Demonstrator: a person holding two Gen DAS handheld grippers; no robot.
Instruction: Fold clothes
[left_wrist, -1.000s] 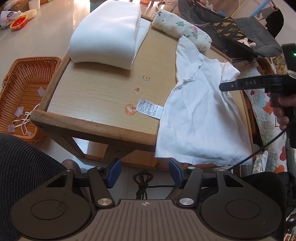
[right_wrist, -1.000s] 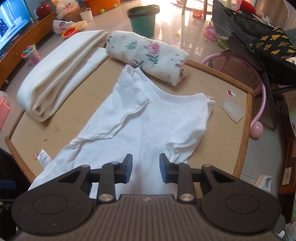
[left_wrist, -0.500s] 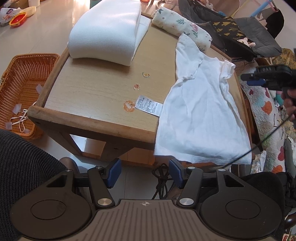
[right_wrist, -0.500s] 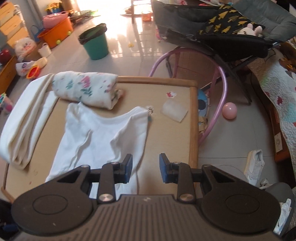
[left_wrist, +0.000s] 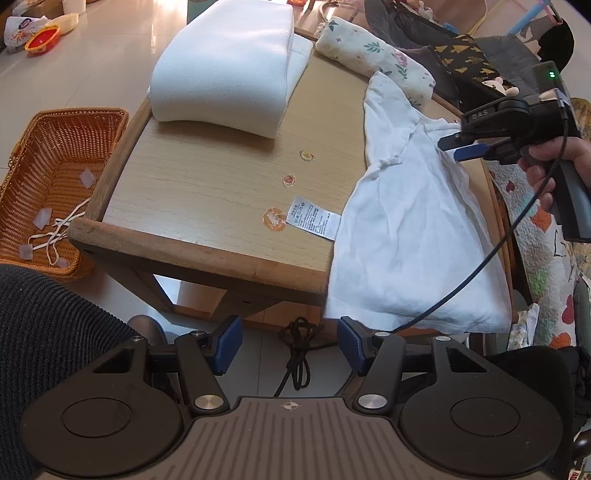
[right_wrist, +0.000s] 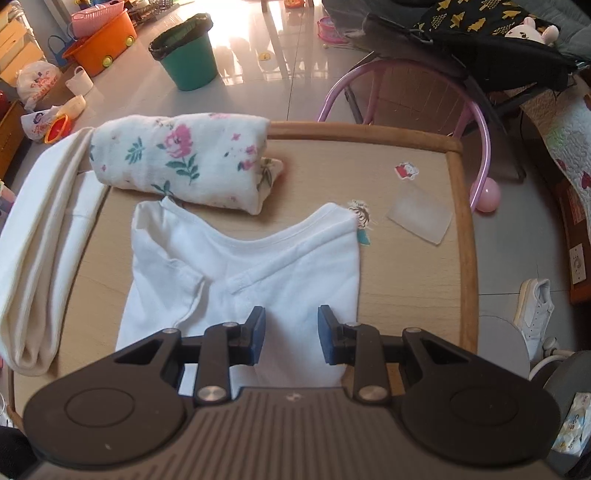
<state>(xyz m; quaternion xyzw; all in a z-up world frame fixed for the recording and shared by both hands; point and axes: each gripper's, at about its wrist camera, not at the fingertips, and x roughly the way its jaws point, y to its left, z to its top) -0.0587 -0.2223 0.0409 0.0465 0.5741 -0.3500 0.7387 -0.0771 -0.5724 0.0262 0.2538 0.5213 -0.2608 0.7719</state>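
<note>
I read this as a home living room with small children about. Glossy pale tiled floor (right_wrist: 258, 74). At my 11 o'clock, a green plastic bin lined with a black bag (right_wrist: 188, 55) and an orange plastic toy tub on wheels (right_wrist: 99, 48). At 1 o'clock, a pink metal-framed child's chair (right_wrist: 476, 122) with a pink ball (right_wrist: 487, 195) beside it. A woven orange wicker basket (left_wrist: 48, 173) sits at 9 o'clock. White sneaker (right_wrist: 535, 310) on the floor at 3 o'clock.
</note>
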